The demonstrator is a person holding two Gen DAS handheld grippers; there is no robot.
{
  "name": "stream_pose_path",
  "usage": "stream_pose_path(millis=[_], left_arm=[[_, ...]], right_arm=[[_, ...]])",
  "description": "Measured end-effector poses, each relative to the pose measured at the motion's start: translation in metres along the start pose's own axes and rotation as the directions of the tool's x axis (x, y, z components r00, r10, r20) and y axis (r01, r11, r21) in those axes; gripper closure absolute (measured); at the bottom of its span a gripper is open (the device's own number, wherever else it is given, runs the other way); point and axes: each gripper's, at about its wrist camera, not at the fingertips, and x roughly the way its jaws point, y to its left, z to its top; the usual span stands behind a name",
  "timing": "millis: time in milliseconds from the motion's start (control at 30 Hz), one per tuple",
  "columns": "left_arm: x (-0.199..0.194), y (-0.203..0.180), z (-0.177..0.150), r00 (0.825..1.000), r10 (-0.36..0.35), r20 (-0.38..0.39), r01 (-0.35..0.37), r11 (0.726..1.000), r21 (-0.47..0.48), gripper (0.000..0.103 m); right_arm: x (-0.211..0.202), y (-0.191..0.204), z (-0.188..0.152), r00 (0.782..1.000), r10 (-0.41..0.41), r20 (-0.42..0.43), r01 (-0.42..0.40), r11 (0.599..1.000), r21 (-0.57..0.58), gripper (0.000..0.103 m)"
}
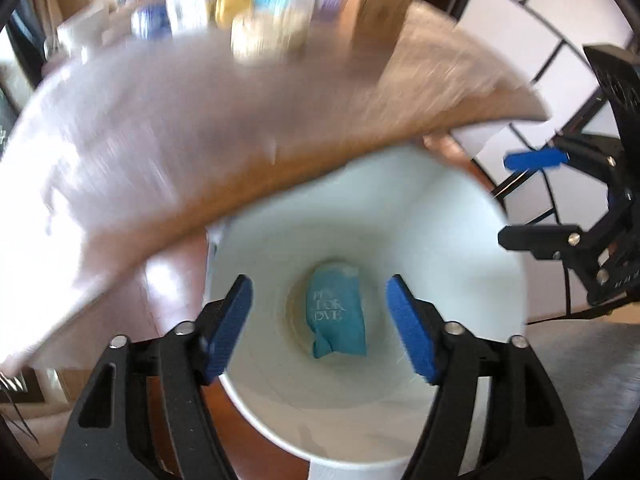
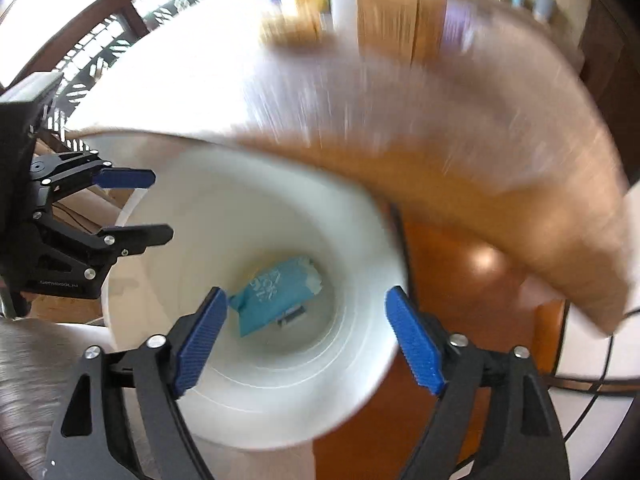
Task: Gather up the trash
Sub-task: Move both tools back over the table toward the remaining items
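Left to right: the left gripper (image 1: 320,328) and right gripper (image 2: 306,338) both hover over a white bin (image 1: 460,240), jaws spread wide and empty. A crumpled blue wrapper (image 1: 338,314) lies at the bin's bottom, near center, apparently already dropped in. The wooden surface (image 1: 200,120) edge arcs from nine to two o'clock, blurred.

Smooth, perhaps plastic white bin (image 1: 460,240)

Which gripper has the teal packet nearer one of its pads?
The right gripper: its left pad nearly meets the teal packet; the left gripper frames it centrally.
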Motion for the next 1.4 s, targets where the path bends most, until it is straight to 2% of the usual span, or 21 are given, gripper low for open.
stream_pose_path(millis=[33,67,100,133,167,200,267,300,367,433,600,733,1000,1400], left_arm=[[-0.019,-0.003,0.006,0.998,0.007,0.058,-0.008,1.000,0.018,0.011],[-0.034,-0.004,0.012,0.994,0.017,0.111,-0.020,0.999,0.026,0.004],[-0.052,-0.005,0.019,0.983,0.033,0.179,-0.038,0.999,0.029,0.002],[-0.064,-0.005,0.025,0.972,0.050,0.230,-0.057,0.998,0.021,0.001],[-0.077,-0.002,0.034,0.953,0.081,0.290,-0.085,0.996,-0.001,0.001],[-0.085,0.002,0.044,0.937,0.109,0.332,-0.105,0.994,-0.029,0.001],[-0.093,0.013,0.062,0.915,0.141,0.378,-0.114,0.989,-0.095,0.001],[-0.094,0.019,0.070,0.911,0.132,0.391,-0.092,0.988,-0.120,0.001],[-0.092,0.025,0.079,0.908,0.081,0.411,-0.030,0.991,-0.129,0.001],[-0.086,0.032,0.091,0.906,0.048,0.420,0.011,0.991,-0.137,0.001],[-0.063,0.048,0.098,0.940,0.056,0.337,-0.011,0.991,-0.135,0.001],[-0.038,0.048,0.100,0.959,0.088,0.270,-0.059,0.992,-0.114,0.001],[-0.006,0.059,0.111,0.969,0.104,0.222,-0.077,0.989,-0.126,0.001],[0.020,0.054,0.116,0.972,0.128,0.197,-0.115,0.991,-0.073,0.001]], right_arm=[[-0.016,0.003,0.007,0.999,-0.022,0.049,0.022,1.000,-0.015,0.008],[-0.041,0.009,0.016,0.989,-0.068,0.134,0.072,0.997,-0.027,0.004],[-0.056,0.010,0.024,0.973,-0.107,0.204,0.114,0.993,-0.025,0.004],[-0.069,0.011,0.030,0.952,-0.147,0.268,0.156,0.988,-0.012,0.004],[-0.084,0.009,0.038,0.922,-0.191,0.337,0.196,0.980,0.020,0.004],[-0.098,0.006,0.048,0.888,-0.218,0.405,0.202,0.976,0.081,0.004],[-0.108,-0.007,0.060,0.859,-0.203,0.470,0.133,0.975,0.178,0.004],[-0.106,-0.013,0.063,0.857,-0.178,0.484,0.074,0.971,0.226,0.004],[-0.101,-0.030,0.069,0.867,-0.094,0.489,-0.049,0.961,0.271,0.004],[-0.089,-0.045,0.076,0.885,-0.067,0.461,-0.085,0.950,0.301,0.004],[-0.041,-0.068,0.091,0.940,-0.087,0.330,-0.063,0.906,0.419,0.004],[-0.010,-0.075,0.092,0.958,-0.109,0.264,-0.020,0.896,0.443,0.004],[0.029,-0.079,0.109,0.964,-0.179,0.199,0.069,0.884,0.462,0.004],[0.052,-0.078,0.117,0.961,-0.216,0.173,0.120,0.889,0.442,0.013]])
